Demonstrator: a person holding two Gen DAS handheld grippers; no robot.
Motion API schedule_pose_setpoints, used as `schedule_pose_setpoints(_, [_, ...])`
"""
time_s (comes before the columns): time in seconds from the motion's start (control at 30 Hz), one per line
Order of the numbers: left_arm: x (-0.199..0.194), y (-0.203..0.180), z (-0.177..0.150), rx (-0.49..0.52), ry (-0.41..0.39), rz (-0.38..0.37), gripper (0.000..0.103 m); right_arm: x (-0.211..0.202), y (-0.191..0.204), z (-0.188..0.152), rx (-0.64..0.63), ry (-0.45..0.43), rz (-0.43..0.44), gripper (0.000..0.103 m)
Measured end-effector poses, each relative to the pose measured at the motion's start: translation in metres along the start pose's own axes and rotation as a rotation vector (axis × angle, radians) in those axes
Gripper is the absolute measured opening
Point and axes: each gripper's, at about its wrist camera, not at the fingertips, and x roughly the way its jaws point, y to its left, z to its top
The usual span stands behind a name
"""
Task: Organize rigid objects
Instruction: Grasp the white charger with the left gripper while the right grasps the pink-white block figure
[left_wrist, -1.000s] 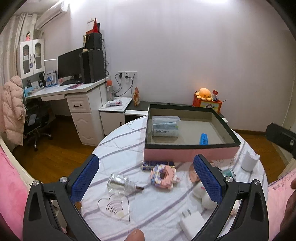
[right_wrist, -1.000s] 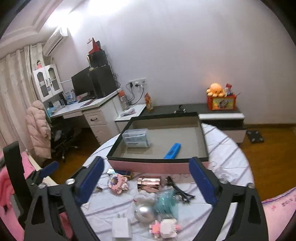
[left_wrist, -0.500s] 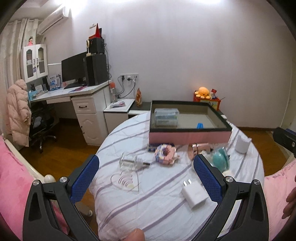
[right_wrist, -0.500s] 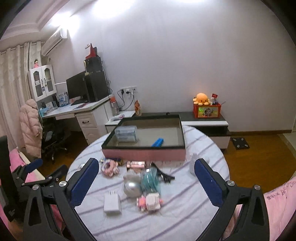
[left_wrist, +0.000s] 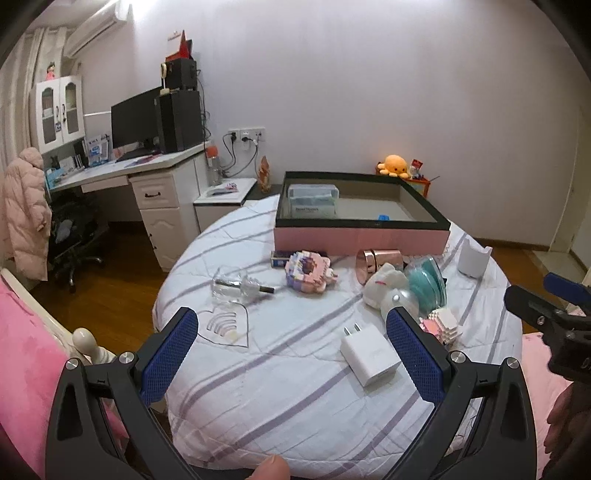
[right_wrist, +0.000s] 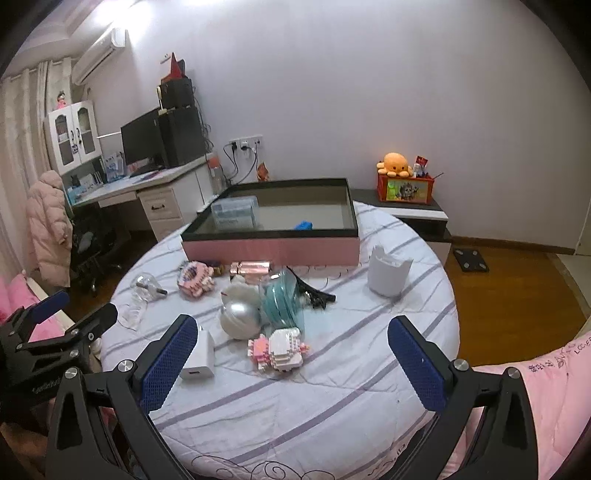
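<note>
A pink box (left_wrist: 360, 238) (right_wrist: 269, 249) with a dark rim stands at the far side of the round table; inside lie a clear plastic case (left_wrist: 313, 199) and a blue piece (right_wrist: 303, 225). In front of it are scattered a pink brick figure (left_wrist: 308, 271), a rose-gold cylinder (left_wrist: 378, 258), a teal disc (right_wrist: 282, 299), a silver ball (right_wrist: 240, 319), a white charger (left_wrist: 370, 352) (right_wrist: 199, 356), a pink-white brick model (right_wrist: 279, 349), a glass bottle (left_wrist: 236, 288) and a white holder (right_wrist: 388, 275). My left gripper (left_wrist: 291, 354) and right gripper (right_wrist: 293, 360) both hover open and hold nothing, near the table's front edge.
A clear heart-shaped plate (left_wrist: 225, 325) lies at the table's left front. A black clip (right_wrist: 314, 295) sits beside the teal disc. A white desk (left_wrist: 147, 177) with a monitor, a chair with a pink coat (left_wrist: 26, 214) and a low cabinet (right_wrist: 406, 214) stand around the table.
Both grippers have pulled back and away from the pink box; more of the table now shows. Nothing was picked up and both stay open.
</note>
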Motion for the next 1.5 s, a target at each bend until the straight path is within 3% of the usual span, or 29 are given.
schedule_pose_setpoints(0.3, [0.035, -0.018, -0.018, -0.020, 0.103, -0.042, 0.103, 0.045, -0.009, -0.021, -0.015, 0.117, -0.051, 0.103])
schedule_pose_setpoints(0.57, [0.083, -0.033, -0.030, -0.053, 0.245, -0.098, 0.103, 0.073, -0.020, -0.041, -0.038, 0.190, -0.078, 0.102])
schedule_pose_setpoints(0.97, [0.101, -0.033, -0.035, -0.017, 0.244, -0.118, 0.102, 0.077, -0.019, -0.043, -0.036, 0.190, -0.071, 0.102])
schedule_pose_setpoints(1.1, [0.095, -0.023, -0.042, 0.040, 0.216, -0.069, 0.081, 0.079, -0.012, -0.042, -0.048, 0.184, -0.056, 0.102])
schedule_pose_setpoints(1.33, [0.092, -0.012, -0.042, 0.034, 0.198, -0.073, 0.072, 0.095, 0.006, -0.040, -0.060, 0.185, -0.027, 0.102])
schedule_pose_setpoints(1.43, [0.093, -0.011, -0.040, 0.037, 0.196, -0.076, 0.067, 0.105, 0.010, -0.040, -0.059, 0.196, -0.024, 0.096])
schedule_pose_setpoints(1.5, [0.093, -0.011, -0.038, 0.034, 0.196, -0.083, 0.059, 0.107, 0.009, -0.040, -0.054, 0.193, -0.026, 0.086])
